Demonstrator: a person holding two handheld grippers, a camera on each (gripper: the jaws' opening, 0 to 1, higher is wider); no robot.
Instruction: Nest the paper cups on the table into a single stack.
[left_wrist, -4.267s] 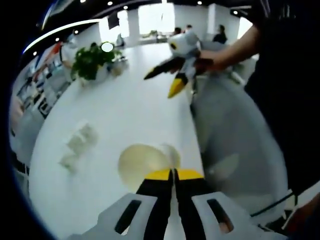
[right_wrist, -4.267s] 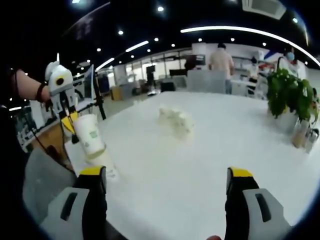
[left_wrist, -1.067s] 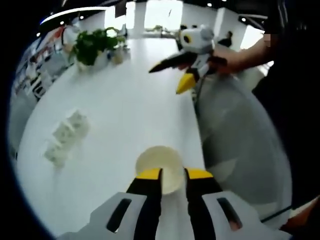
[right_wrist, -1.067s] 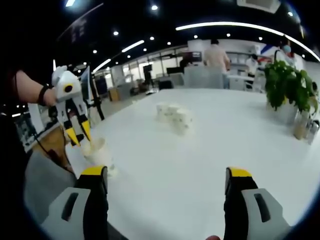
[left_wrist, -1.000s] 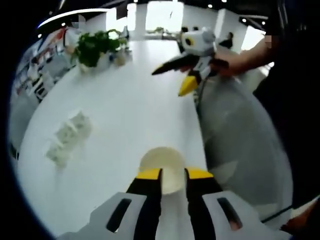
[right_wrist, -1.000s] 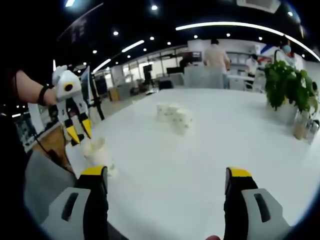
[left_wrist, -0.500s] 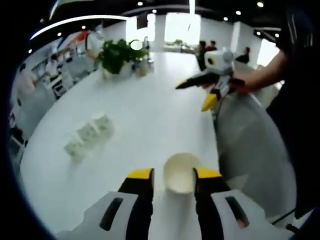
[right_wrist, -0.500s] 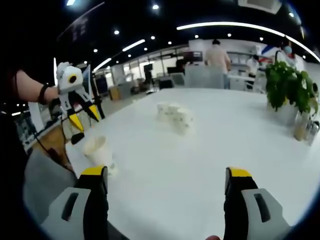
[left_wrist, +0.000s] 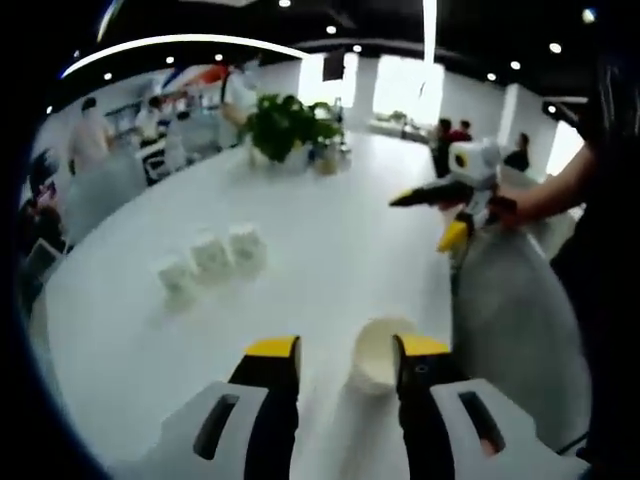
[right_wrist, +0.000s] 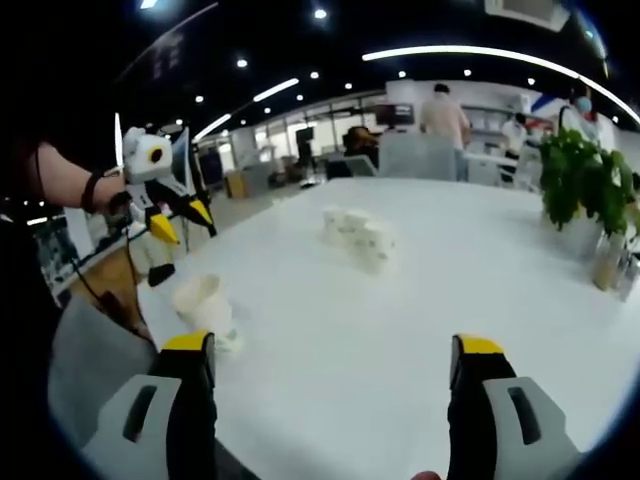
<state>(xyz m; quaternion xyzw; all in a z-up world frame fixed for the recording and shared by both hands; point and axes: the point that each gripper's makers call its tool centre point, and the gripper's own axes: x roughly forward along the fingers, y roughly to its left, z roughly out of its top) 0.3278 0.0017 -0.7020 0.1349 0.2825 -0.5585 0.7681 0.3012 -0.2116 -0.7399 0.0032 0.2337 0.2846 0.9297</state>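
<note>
Four paper cups on one table (left_wrist: 330, 250): one cup (left_wrist: 378, 352) alone near the edge, three cups (left_wrist: 210, 258) in a row further in. One plant (left_wrist: 285, 125) at the far end. Two grippers, left (left_wrist: 335, 358) and right (right_wrist: 330, 360)

Readable text: none — both views are too soft and small for any lettering.
Stacked paper cup (left_wrist: 378, 355): wall plain where it shows, no print legible in the left gripper view; in the right gripper view it sits at about 9 o'clock (right_wrist: 203, 304), too blurred to read.
Three loose paper cups (left_wrist: 211, 258): pale, at about 10 o'clock in the left gripper view, no mark can be made out; same for them in the right gripper view (right_wrist: 358, 235).
Wall at the room's far end: coloured patches near 1 o'clock in the right gripper view — not legible as words.
</note>
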